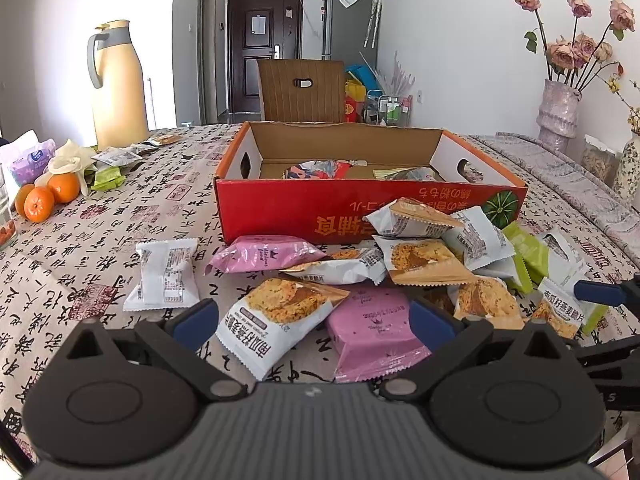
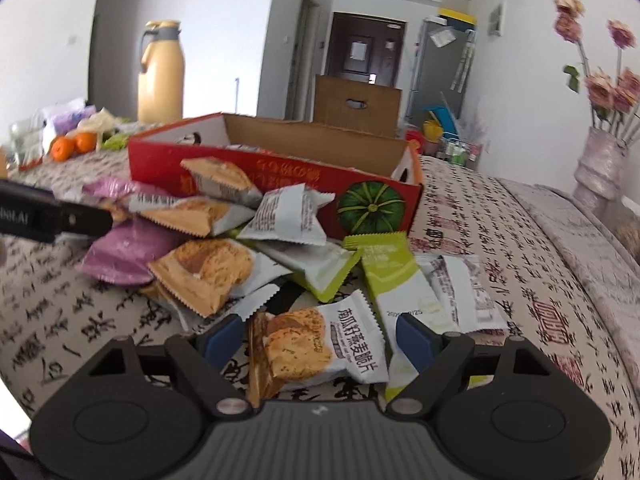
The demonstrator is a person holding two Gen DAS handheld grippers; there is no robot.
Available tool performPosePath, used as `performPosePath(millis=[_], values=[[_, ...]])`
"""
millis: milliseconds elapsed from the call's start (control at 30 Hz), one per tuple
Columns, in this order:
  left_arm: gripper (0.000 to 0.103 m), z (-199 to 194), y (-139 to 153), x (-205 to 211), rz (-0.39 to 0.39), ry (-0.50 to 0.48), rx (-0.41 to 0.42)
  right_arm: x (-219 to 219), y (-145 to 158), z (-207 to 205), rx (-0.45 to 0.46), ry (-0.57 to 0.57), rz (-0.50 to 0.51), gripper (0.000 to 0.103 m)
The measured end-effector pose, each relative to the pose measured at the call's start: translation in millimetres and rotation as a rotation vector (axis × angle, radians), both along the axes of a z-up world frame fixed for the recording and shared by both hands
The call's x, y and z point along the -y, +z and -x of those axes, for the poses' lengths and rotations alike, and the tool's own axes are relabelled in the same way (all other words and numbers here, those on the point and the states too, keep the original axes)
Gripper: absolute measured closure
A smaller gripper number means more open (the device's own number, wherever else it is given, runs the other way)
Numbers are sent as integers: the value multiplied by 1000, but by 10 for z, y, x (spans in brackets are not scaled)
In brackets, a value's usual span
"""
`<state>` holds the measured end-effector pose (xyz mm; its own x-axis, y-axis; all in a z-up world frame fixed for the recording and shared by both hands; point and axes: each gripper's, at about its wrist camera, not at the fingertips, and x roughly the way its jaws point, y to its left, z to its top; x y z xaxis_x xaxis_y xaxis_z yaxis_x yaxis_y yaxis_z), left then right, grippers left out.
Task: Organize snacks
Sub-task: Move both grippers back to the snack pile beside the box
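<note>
**A:** Crinkly foil packets, mostly white with a brown biscuit photo, lie heaped on the cloth (image 1: 120,216) against the near wall of the red box (image 1: 360,208). How do they look from your side?

**B:** Same heap. One biscuit packet (image 2: 320,348) lies flat between the fingers of the right gripper (image 2: 320,340), print up, brown end toward nine o'clock. Jaws stand wide, touching nothing that I can see.

**A:** Left gripper (image 1: 312,320) is wide as well, low over the cloth. A biscuit packet (image 1: 280,320) and a pink packet (image 1: 372,336) lie side by side between its fingers, neither pinched.

**B:** Count?

**A:** Two pink ones from my view, the second (image 1: 264,254) toward twelve o'clock, just before the box. One white packet (image 1: 166,274) lies apart at ten o'clock, back side up. Green ones (image 1: 524,252) sit at two o'clock; I see two or three, overlapped, so I cannot be sure.

**B:** Biscuit packets overlap too much for an exact count. Inside the box?

**A:** Two packets on its floor, partly hidden by the wall. Three oranges (image 1: 44,200) at nine o'clock, one yellow jug (image 1: 116,84) behind them.

**B:** Your gripper's tip shows at my nine o'clock, level with the heap.
</note>
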<state>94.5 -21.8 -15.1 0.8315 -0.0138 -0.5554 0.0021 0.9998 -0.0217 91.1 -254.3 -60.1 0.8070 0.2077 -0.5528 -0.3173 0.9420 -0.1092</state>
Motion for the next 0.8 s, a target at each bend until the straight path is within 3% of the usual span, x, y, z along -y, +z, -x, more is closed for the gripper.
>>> performPosePath(millis=[200, 300, 467, 633, 800], values=[[0, -11, -11, 11, -3, -1, -7, -52, -56, 44, 27, 22, 26, 24], [0, -13, -11, 11, -3, -1, -7, -66, -57, 86, 31, 43, 27, 32], [0, -11, -10, 12, -3, -1, -6, -30, -48, 68, 12, 52, 0, 32], [0, 13, -5, 5, -1, -1, -3, 102, -75, 3, -40, 54, -123, 43], [0, 32, 0, -19, 3, 5, -5, 87, -88, 103, -26, 38, -162, 56]])
